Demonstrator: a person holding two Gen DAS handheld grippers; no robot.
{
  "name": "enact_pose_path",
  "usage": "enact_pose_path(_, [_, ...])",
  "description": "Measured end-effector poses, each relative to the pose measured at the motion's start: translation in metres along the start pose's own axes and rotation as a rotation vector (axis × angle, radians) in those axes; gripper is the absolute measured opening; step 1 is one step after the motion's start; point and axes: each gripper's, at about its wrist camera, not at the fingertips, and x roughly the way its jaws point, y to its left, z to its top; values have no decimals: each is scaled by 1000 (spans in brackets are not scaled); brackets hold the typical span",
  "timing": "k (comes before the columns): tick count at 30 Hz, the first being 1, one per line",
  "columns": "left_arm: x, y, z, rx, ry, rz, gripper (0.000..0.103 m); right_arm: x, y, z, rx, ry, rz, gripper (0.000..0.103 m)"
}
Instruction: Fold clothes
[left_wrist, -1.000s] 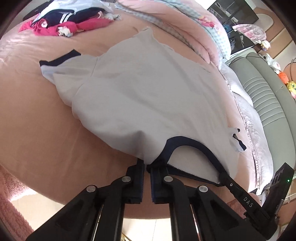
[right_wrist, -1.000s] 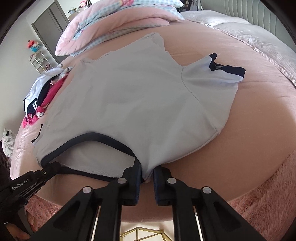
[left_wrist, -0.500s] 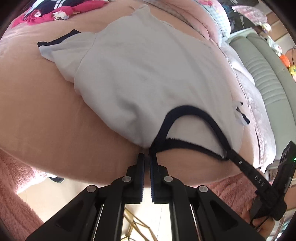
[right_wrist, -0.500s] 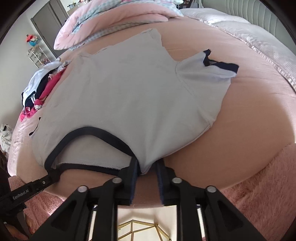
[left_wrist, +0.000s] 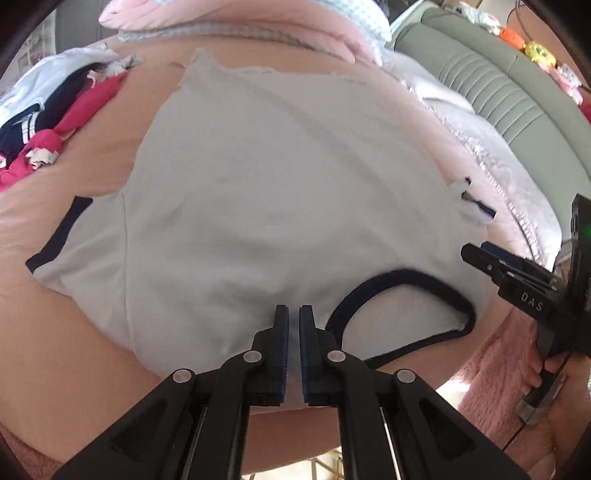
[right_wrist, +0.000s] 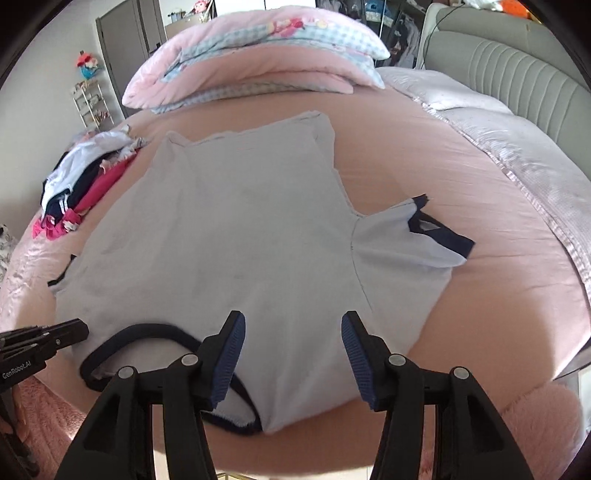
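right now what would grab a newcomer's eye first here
A pale shirt with navy trim lies spread flat across the middle of the pink bed. The left gripper is shut at its collar edge, while the right gripper is opening above the shoulder. A clothes pile sits far left.

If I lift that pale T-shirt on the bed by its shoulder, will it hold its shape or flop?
Probably flop: the pale T-shirt lies limp and creased on the pink bed, its sleeve crumpled. It looks thin, so likely light. Its navy collar curls loosely, so it would likely sag.
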Motion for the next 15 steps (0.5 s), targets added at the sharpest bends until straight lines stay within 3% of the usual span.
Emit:
enact_pose_path(1, [7,2,-3,10,41,-3,4,8,0,-3,-12,30,-12,54])
enact_pose_path(4, [1,2,-23,50,65,3,4,28,1,-13,-49,109,-49,54])
enact_pose_path(9, [-9,11,-48,52,149,-40,5,7,0,-32,-59,121,-85,54])
enact_pose_path(12, [-24,19,-48,59,87,-59,8,-11,5,-29,-37,87,-71,54])
enact_pose_path(14, [-35,27,-32,62,-6,-23,21,-24,30,-20,-88,11,12,54])
enact_pose_path(15, [-38,32,-24,58,-39,-24,46,-29,45,-15,-123,-23,57,54])
